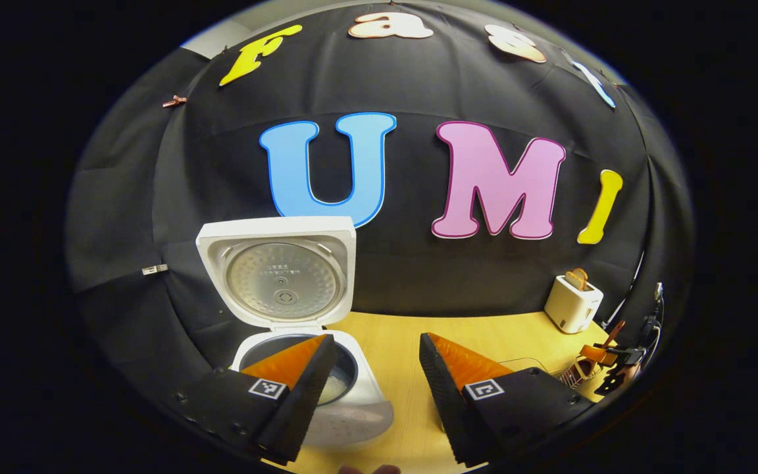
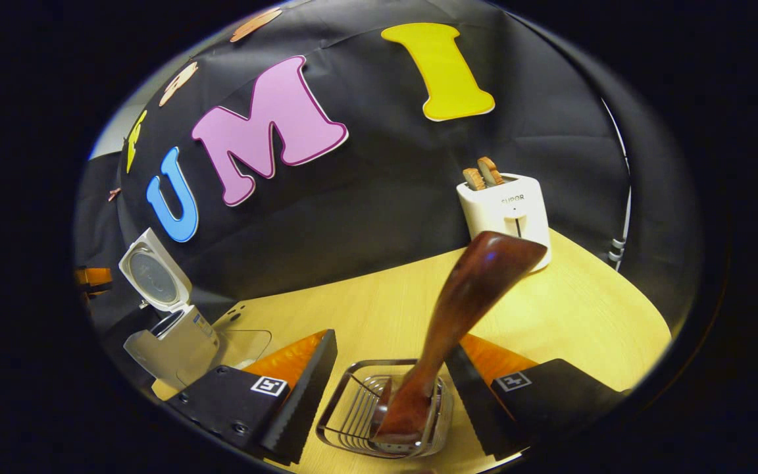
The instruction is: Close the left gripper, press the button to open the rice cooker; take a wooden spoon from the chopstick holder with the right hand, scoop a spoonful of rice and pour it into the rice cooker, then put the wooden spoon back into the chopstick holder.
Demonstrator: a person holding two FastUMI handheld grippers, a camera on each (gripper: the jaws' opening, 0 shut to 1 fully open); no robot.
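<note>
Plainly, the toaster (image 2: 509,214) behind the wooden spoon (image 2: 458,316) bears the only legible writing, though labels go unread here. That spoon is dark, glossy reddish-brown wood; it stands tilted in the wire chopstick holder (image 2: 353,411), between the right gripper (image 2: 389,388) fingers, which stand apart with neither visibly pressing it. Far left of the holder, the white rice cooker (image 1: 366,408) has its lid (image 1: 280,273) raised. The left gripper (image 1: 376,382) hangs open above the cooker.
</note>
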